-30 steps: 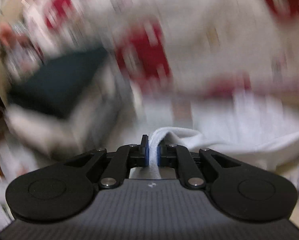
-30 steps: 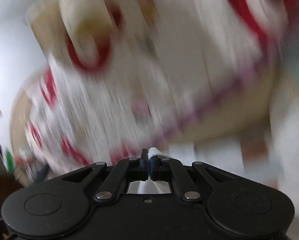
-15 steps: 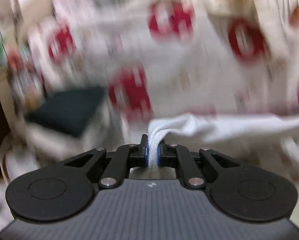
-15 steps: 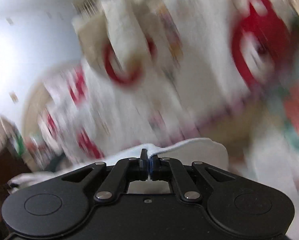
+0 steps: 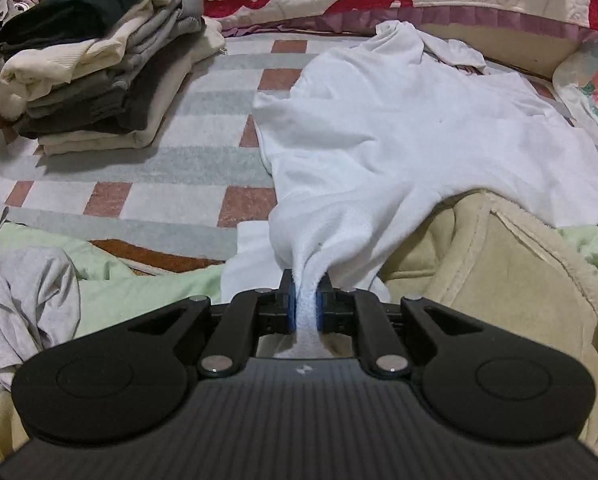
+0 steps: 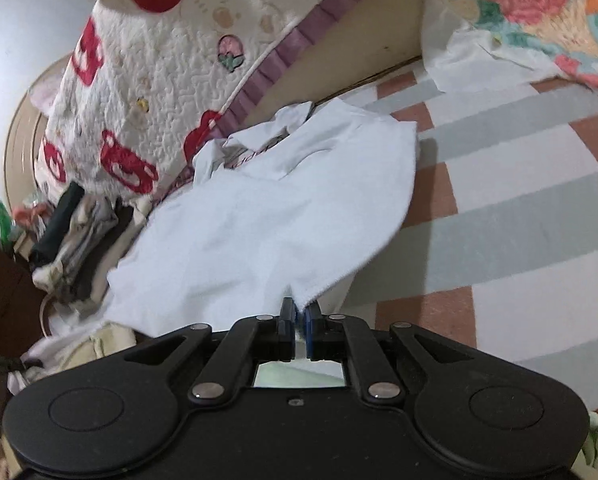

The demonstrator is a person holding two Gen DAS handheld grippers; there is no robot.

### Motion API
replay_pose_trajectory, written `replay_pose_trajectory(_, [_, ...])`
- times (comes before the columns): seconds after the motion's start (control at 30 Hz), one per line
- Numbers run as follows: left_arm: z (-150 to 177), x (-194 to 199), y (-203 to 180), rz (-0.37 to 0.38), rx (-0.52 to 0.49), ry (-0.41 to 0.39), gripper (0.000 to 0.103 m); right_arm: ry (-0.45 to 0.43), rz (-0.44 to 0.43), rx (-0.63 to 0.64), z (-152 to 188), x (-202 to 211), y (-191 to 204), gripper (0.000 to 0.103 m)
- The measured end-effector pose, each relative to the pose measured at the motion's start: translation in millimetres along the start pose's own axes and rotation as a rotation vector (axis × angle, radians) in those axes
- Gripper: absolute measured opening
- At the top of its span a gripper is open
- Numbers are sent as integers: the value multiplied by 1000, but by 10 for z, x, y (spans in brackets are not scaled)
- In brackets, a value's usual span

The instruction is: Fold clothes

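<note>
On the striped rug (image 5: 187, 136), a soft, light white shirt (image 5: 399, 128) lies spread toward twelve o'clock, best held by its hem, bunched between the left gripper (image 5: 306, 312)'s opening jaws, the right gripper (image 6: 299, 332)'s jaws parting off its corner.

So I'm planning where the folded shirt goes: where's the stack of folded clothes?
In the left wrist view the stack of folded clothes sits upper left on the checked rug, left of the white shirt.

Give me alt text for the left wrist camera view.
The left gripper, jaws opening, has a bunched edge of a white garment between its fingers; the garment lies spread on a striped rug. A stack of folded clothes sits at upper left.
</note>
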State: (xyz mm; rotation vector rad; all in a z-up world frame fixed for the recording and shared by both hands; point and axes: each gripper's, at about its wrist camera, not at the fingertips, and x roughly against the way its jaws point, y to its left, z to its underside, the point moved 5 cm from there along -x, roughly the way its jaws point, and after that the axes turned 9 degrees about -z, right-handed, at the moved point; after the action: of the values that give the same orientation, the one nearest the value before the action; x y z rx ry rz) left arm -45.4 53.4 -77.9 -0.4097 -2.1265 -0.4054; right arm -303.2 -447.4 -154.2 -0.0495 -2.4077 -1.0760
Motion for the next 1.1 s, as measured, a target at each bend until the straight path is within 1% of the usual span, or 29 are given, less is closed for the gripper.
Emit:
replay_pose_trajectory(0.03, [23,-27,-14,1,-1,11,11,-6,5,-16,-9,-28,-33,19])
replay_pose_trajectory(0.07, [36,-74,-28,4,-2,22,11,-14,4,-26,-24,-36,-62,21])
replay_pose_trajectory(0.13, [57,-145,-55,8,-5,38,12,-24,1,-49,-23,-84,-123,34])
replay_pose_trajectory(0.2, [68,-171,-80,14,-11,47,20,-26,2,-74,-3,-151,-184,41])
replay_pose_trajectory(0.27, [62,-184,-100,26,-11,49,25,-9,17,-94,19,-245,-227,43])
replay_pose_trajectory(0.3, [59,-192,-107,29,-9,50,25,7,26,-105,41,-294,-245,48])
replay_pose_trajectory(0.33, [55,-201,-112,25,-12,48,21,24,34,-115,64,-342,-261,50])
replay_pose_trajectory(0.37, [47,-203,-115,14,-18,40,7,21,34,-100,73,-359,-251,50])
replay_pose_trajectory(0.4, [7,-167,-109,-1,-27,14,7,19,35,-86,82,-376,-241,51])
replay_pose_trajectory(0.43, [-40,-125,-102,-16,-37,-15,7,17,34,-70,90,-392,-230,34])
replay_pose_trajectory(0.47, [-116,-32,-84,-38,-45,-62,6,23,15,-35,75,-398,-191,8])
replay_pose_trajectory(0.5, [-218,139,-38,-46,-33,-122,6,8,13,8,33,-373,-125,5])
replay_pose_trajectory(0.53, [-323,325,13,-51,-19,-185,6,-30,17,43,-32,-302,-54,5])
replay_pose_trajectory(0.57, [-387,488,68,-31,8,-219,7,-92,14,67,-136,-162,34,5])
replay_pose_trajectory(0.6, [-444,647,124,-7,38,-246,7,-155,10,91,-238,-18,123,5])
replay_pose_trajectory(0.67, [-453,834,163,12,31,-262,7,-283,-6,114,-400,336,269,4])
replay_pose_trajectory(0.73, [-336,790,127,-19,-29,-218,7,-247,60,182,-342,398,305,4])
replay_pose_trajectory(0.8, [-171,635,78,-53,-92,-163,7,-210,126,247,-285,459,336,4])
replay_pose_trajectory(0.83, [-99,559,74,-66,-107,-142,6,-177,140,230,-208,426,260,4])
replay_pose_trajectory(0.9, [-8,451,92,-81,-117,-117,5,-162,164,215,-114,394,161,4])
replay_pose_trajectory(0.97, [-92,537,181,-109,-91,-171,4,-160,173,198,-68,360,111,4])
replay_pose_trajectory(1.0, [-175,649,229,-137,-85,-223,0,-162,170,188,-63,341,100,4])
replay_pose_trajectory(1.03, [-268,781,274,-179,-81,-280,0,-156,177,203,-74,322,134,4])
replay_pose_trajectory(1.1, [-425,1138,379,-304,-97,-409,0,-147,180,227,-110,313,209,4])
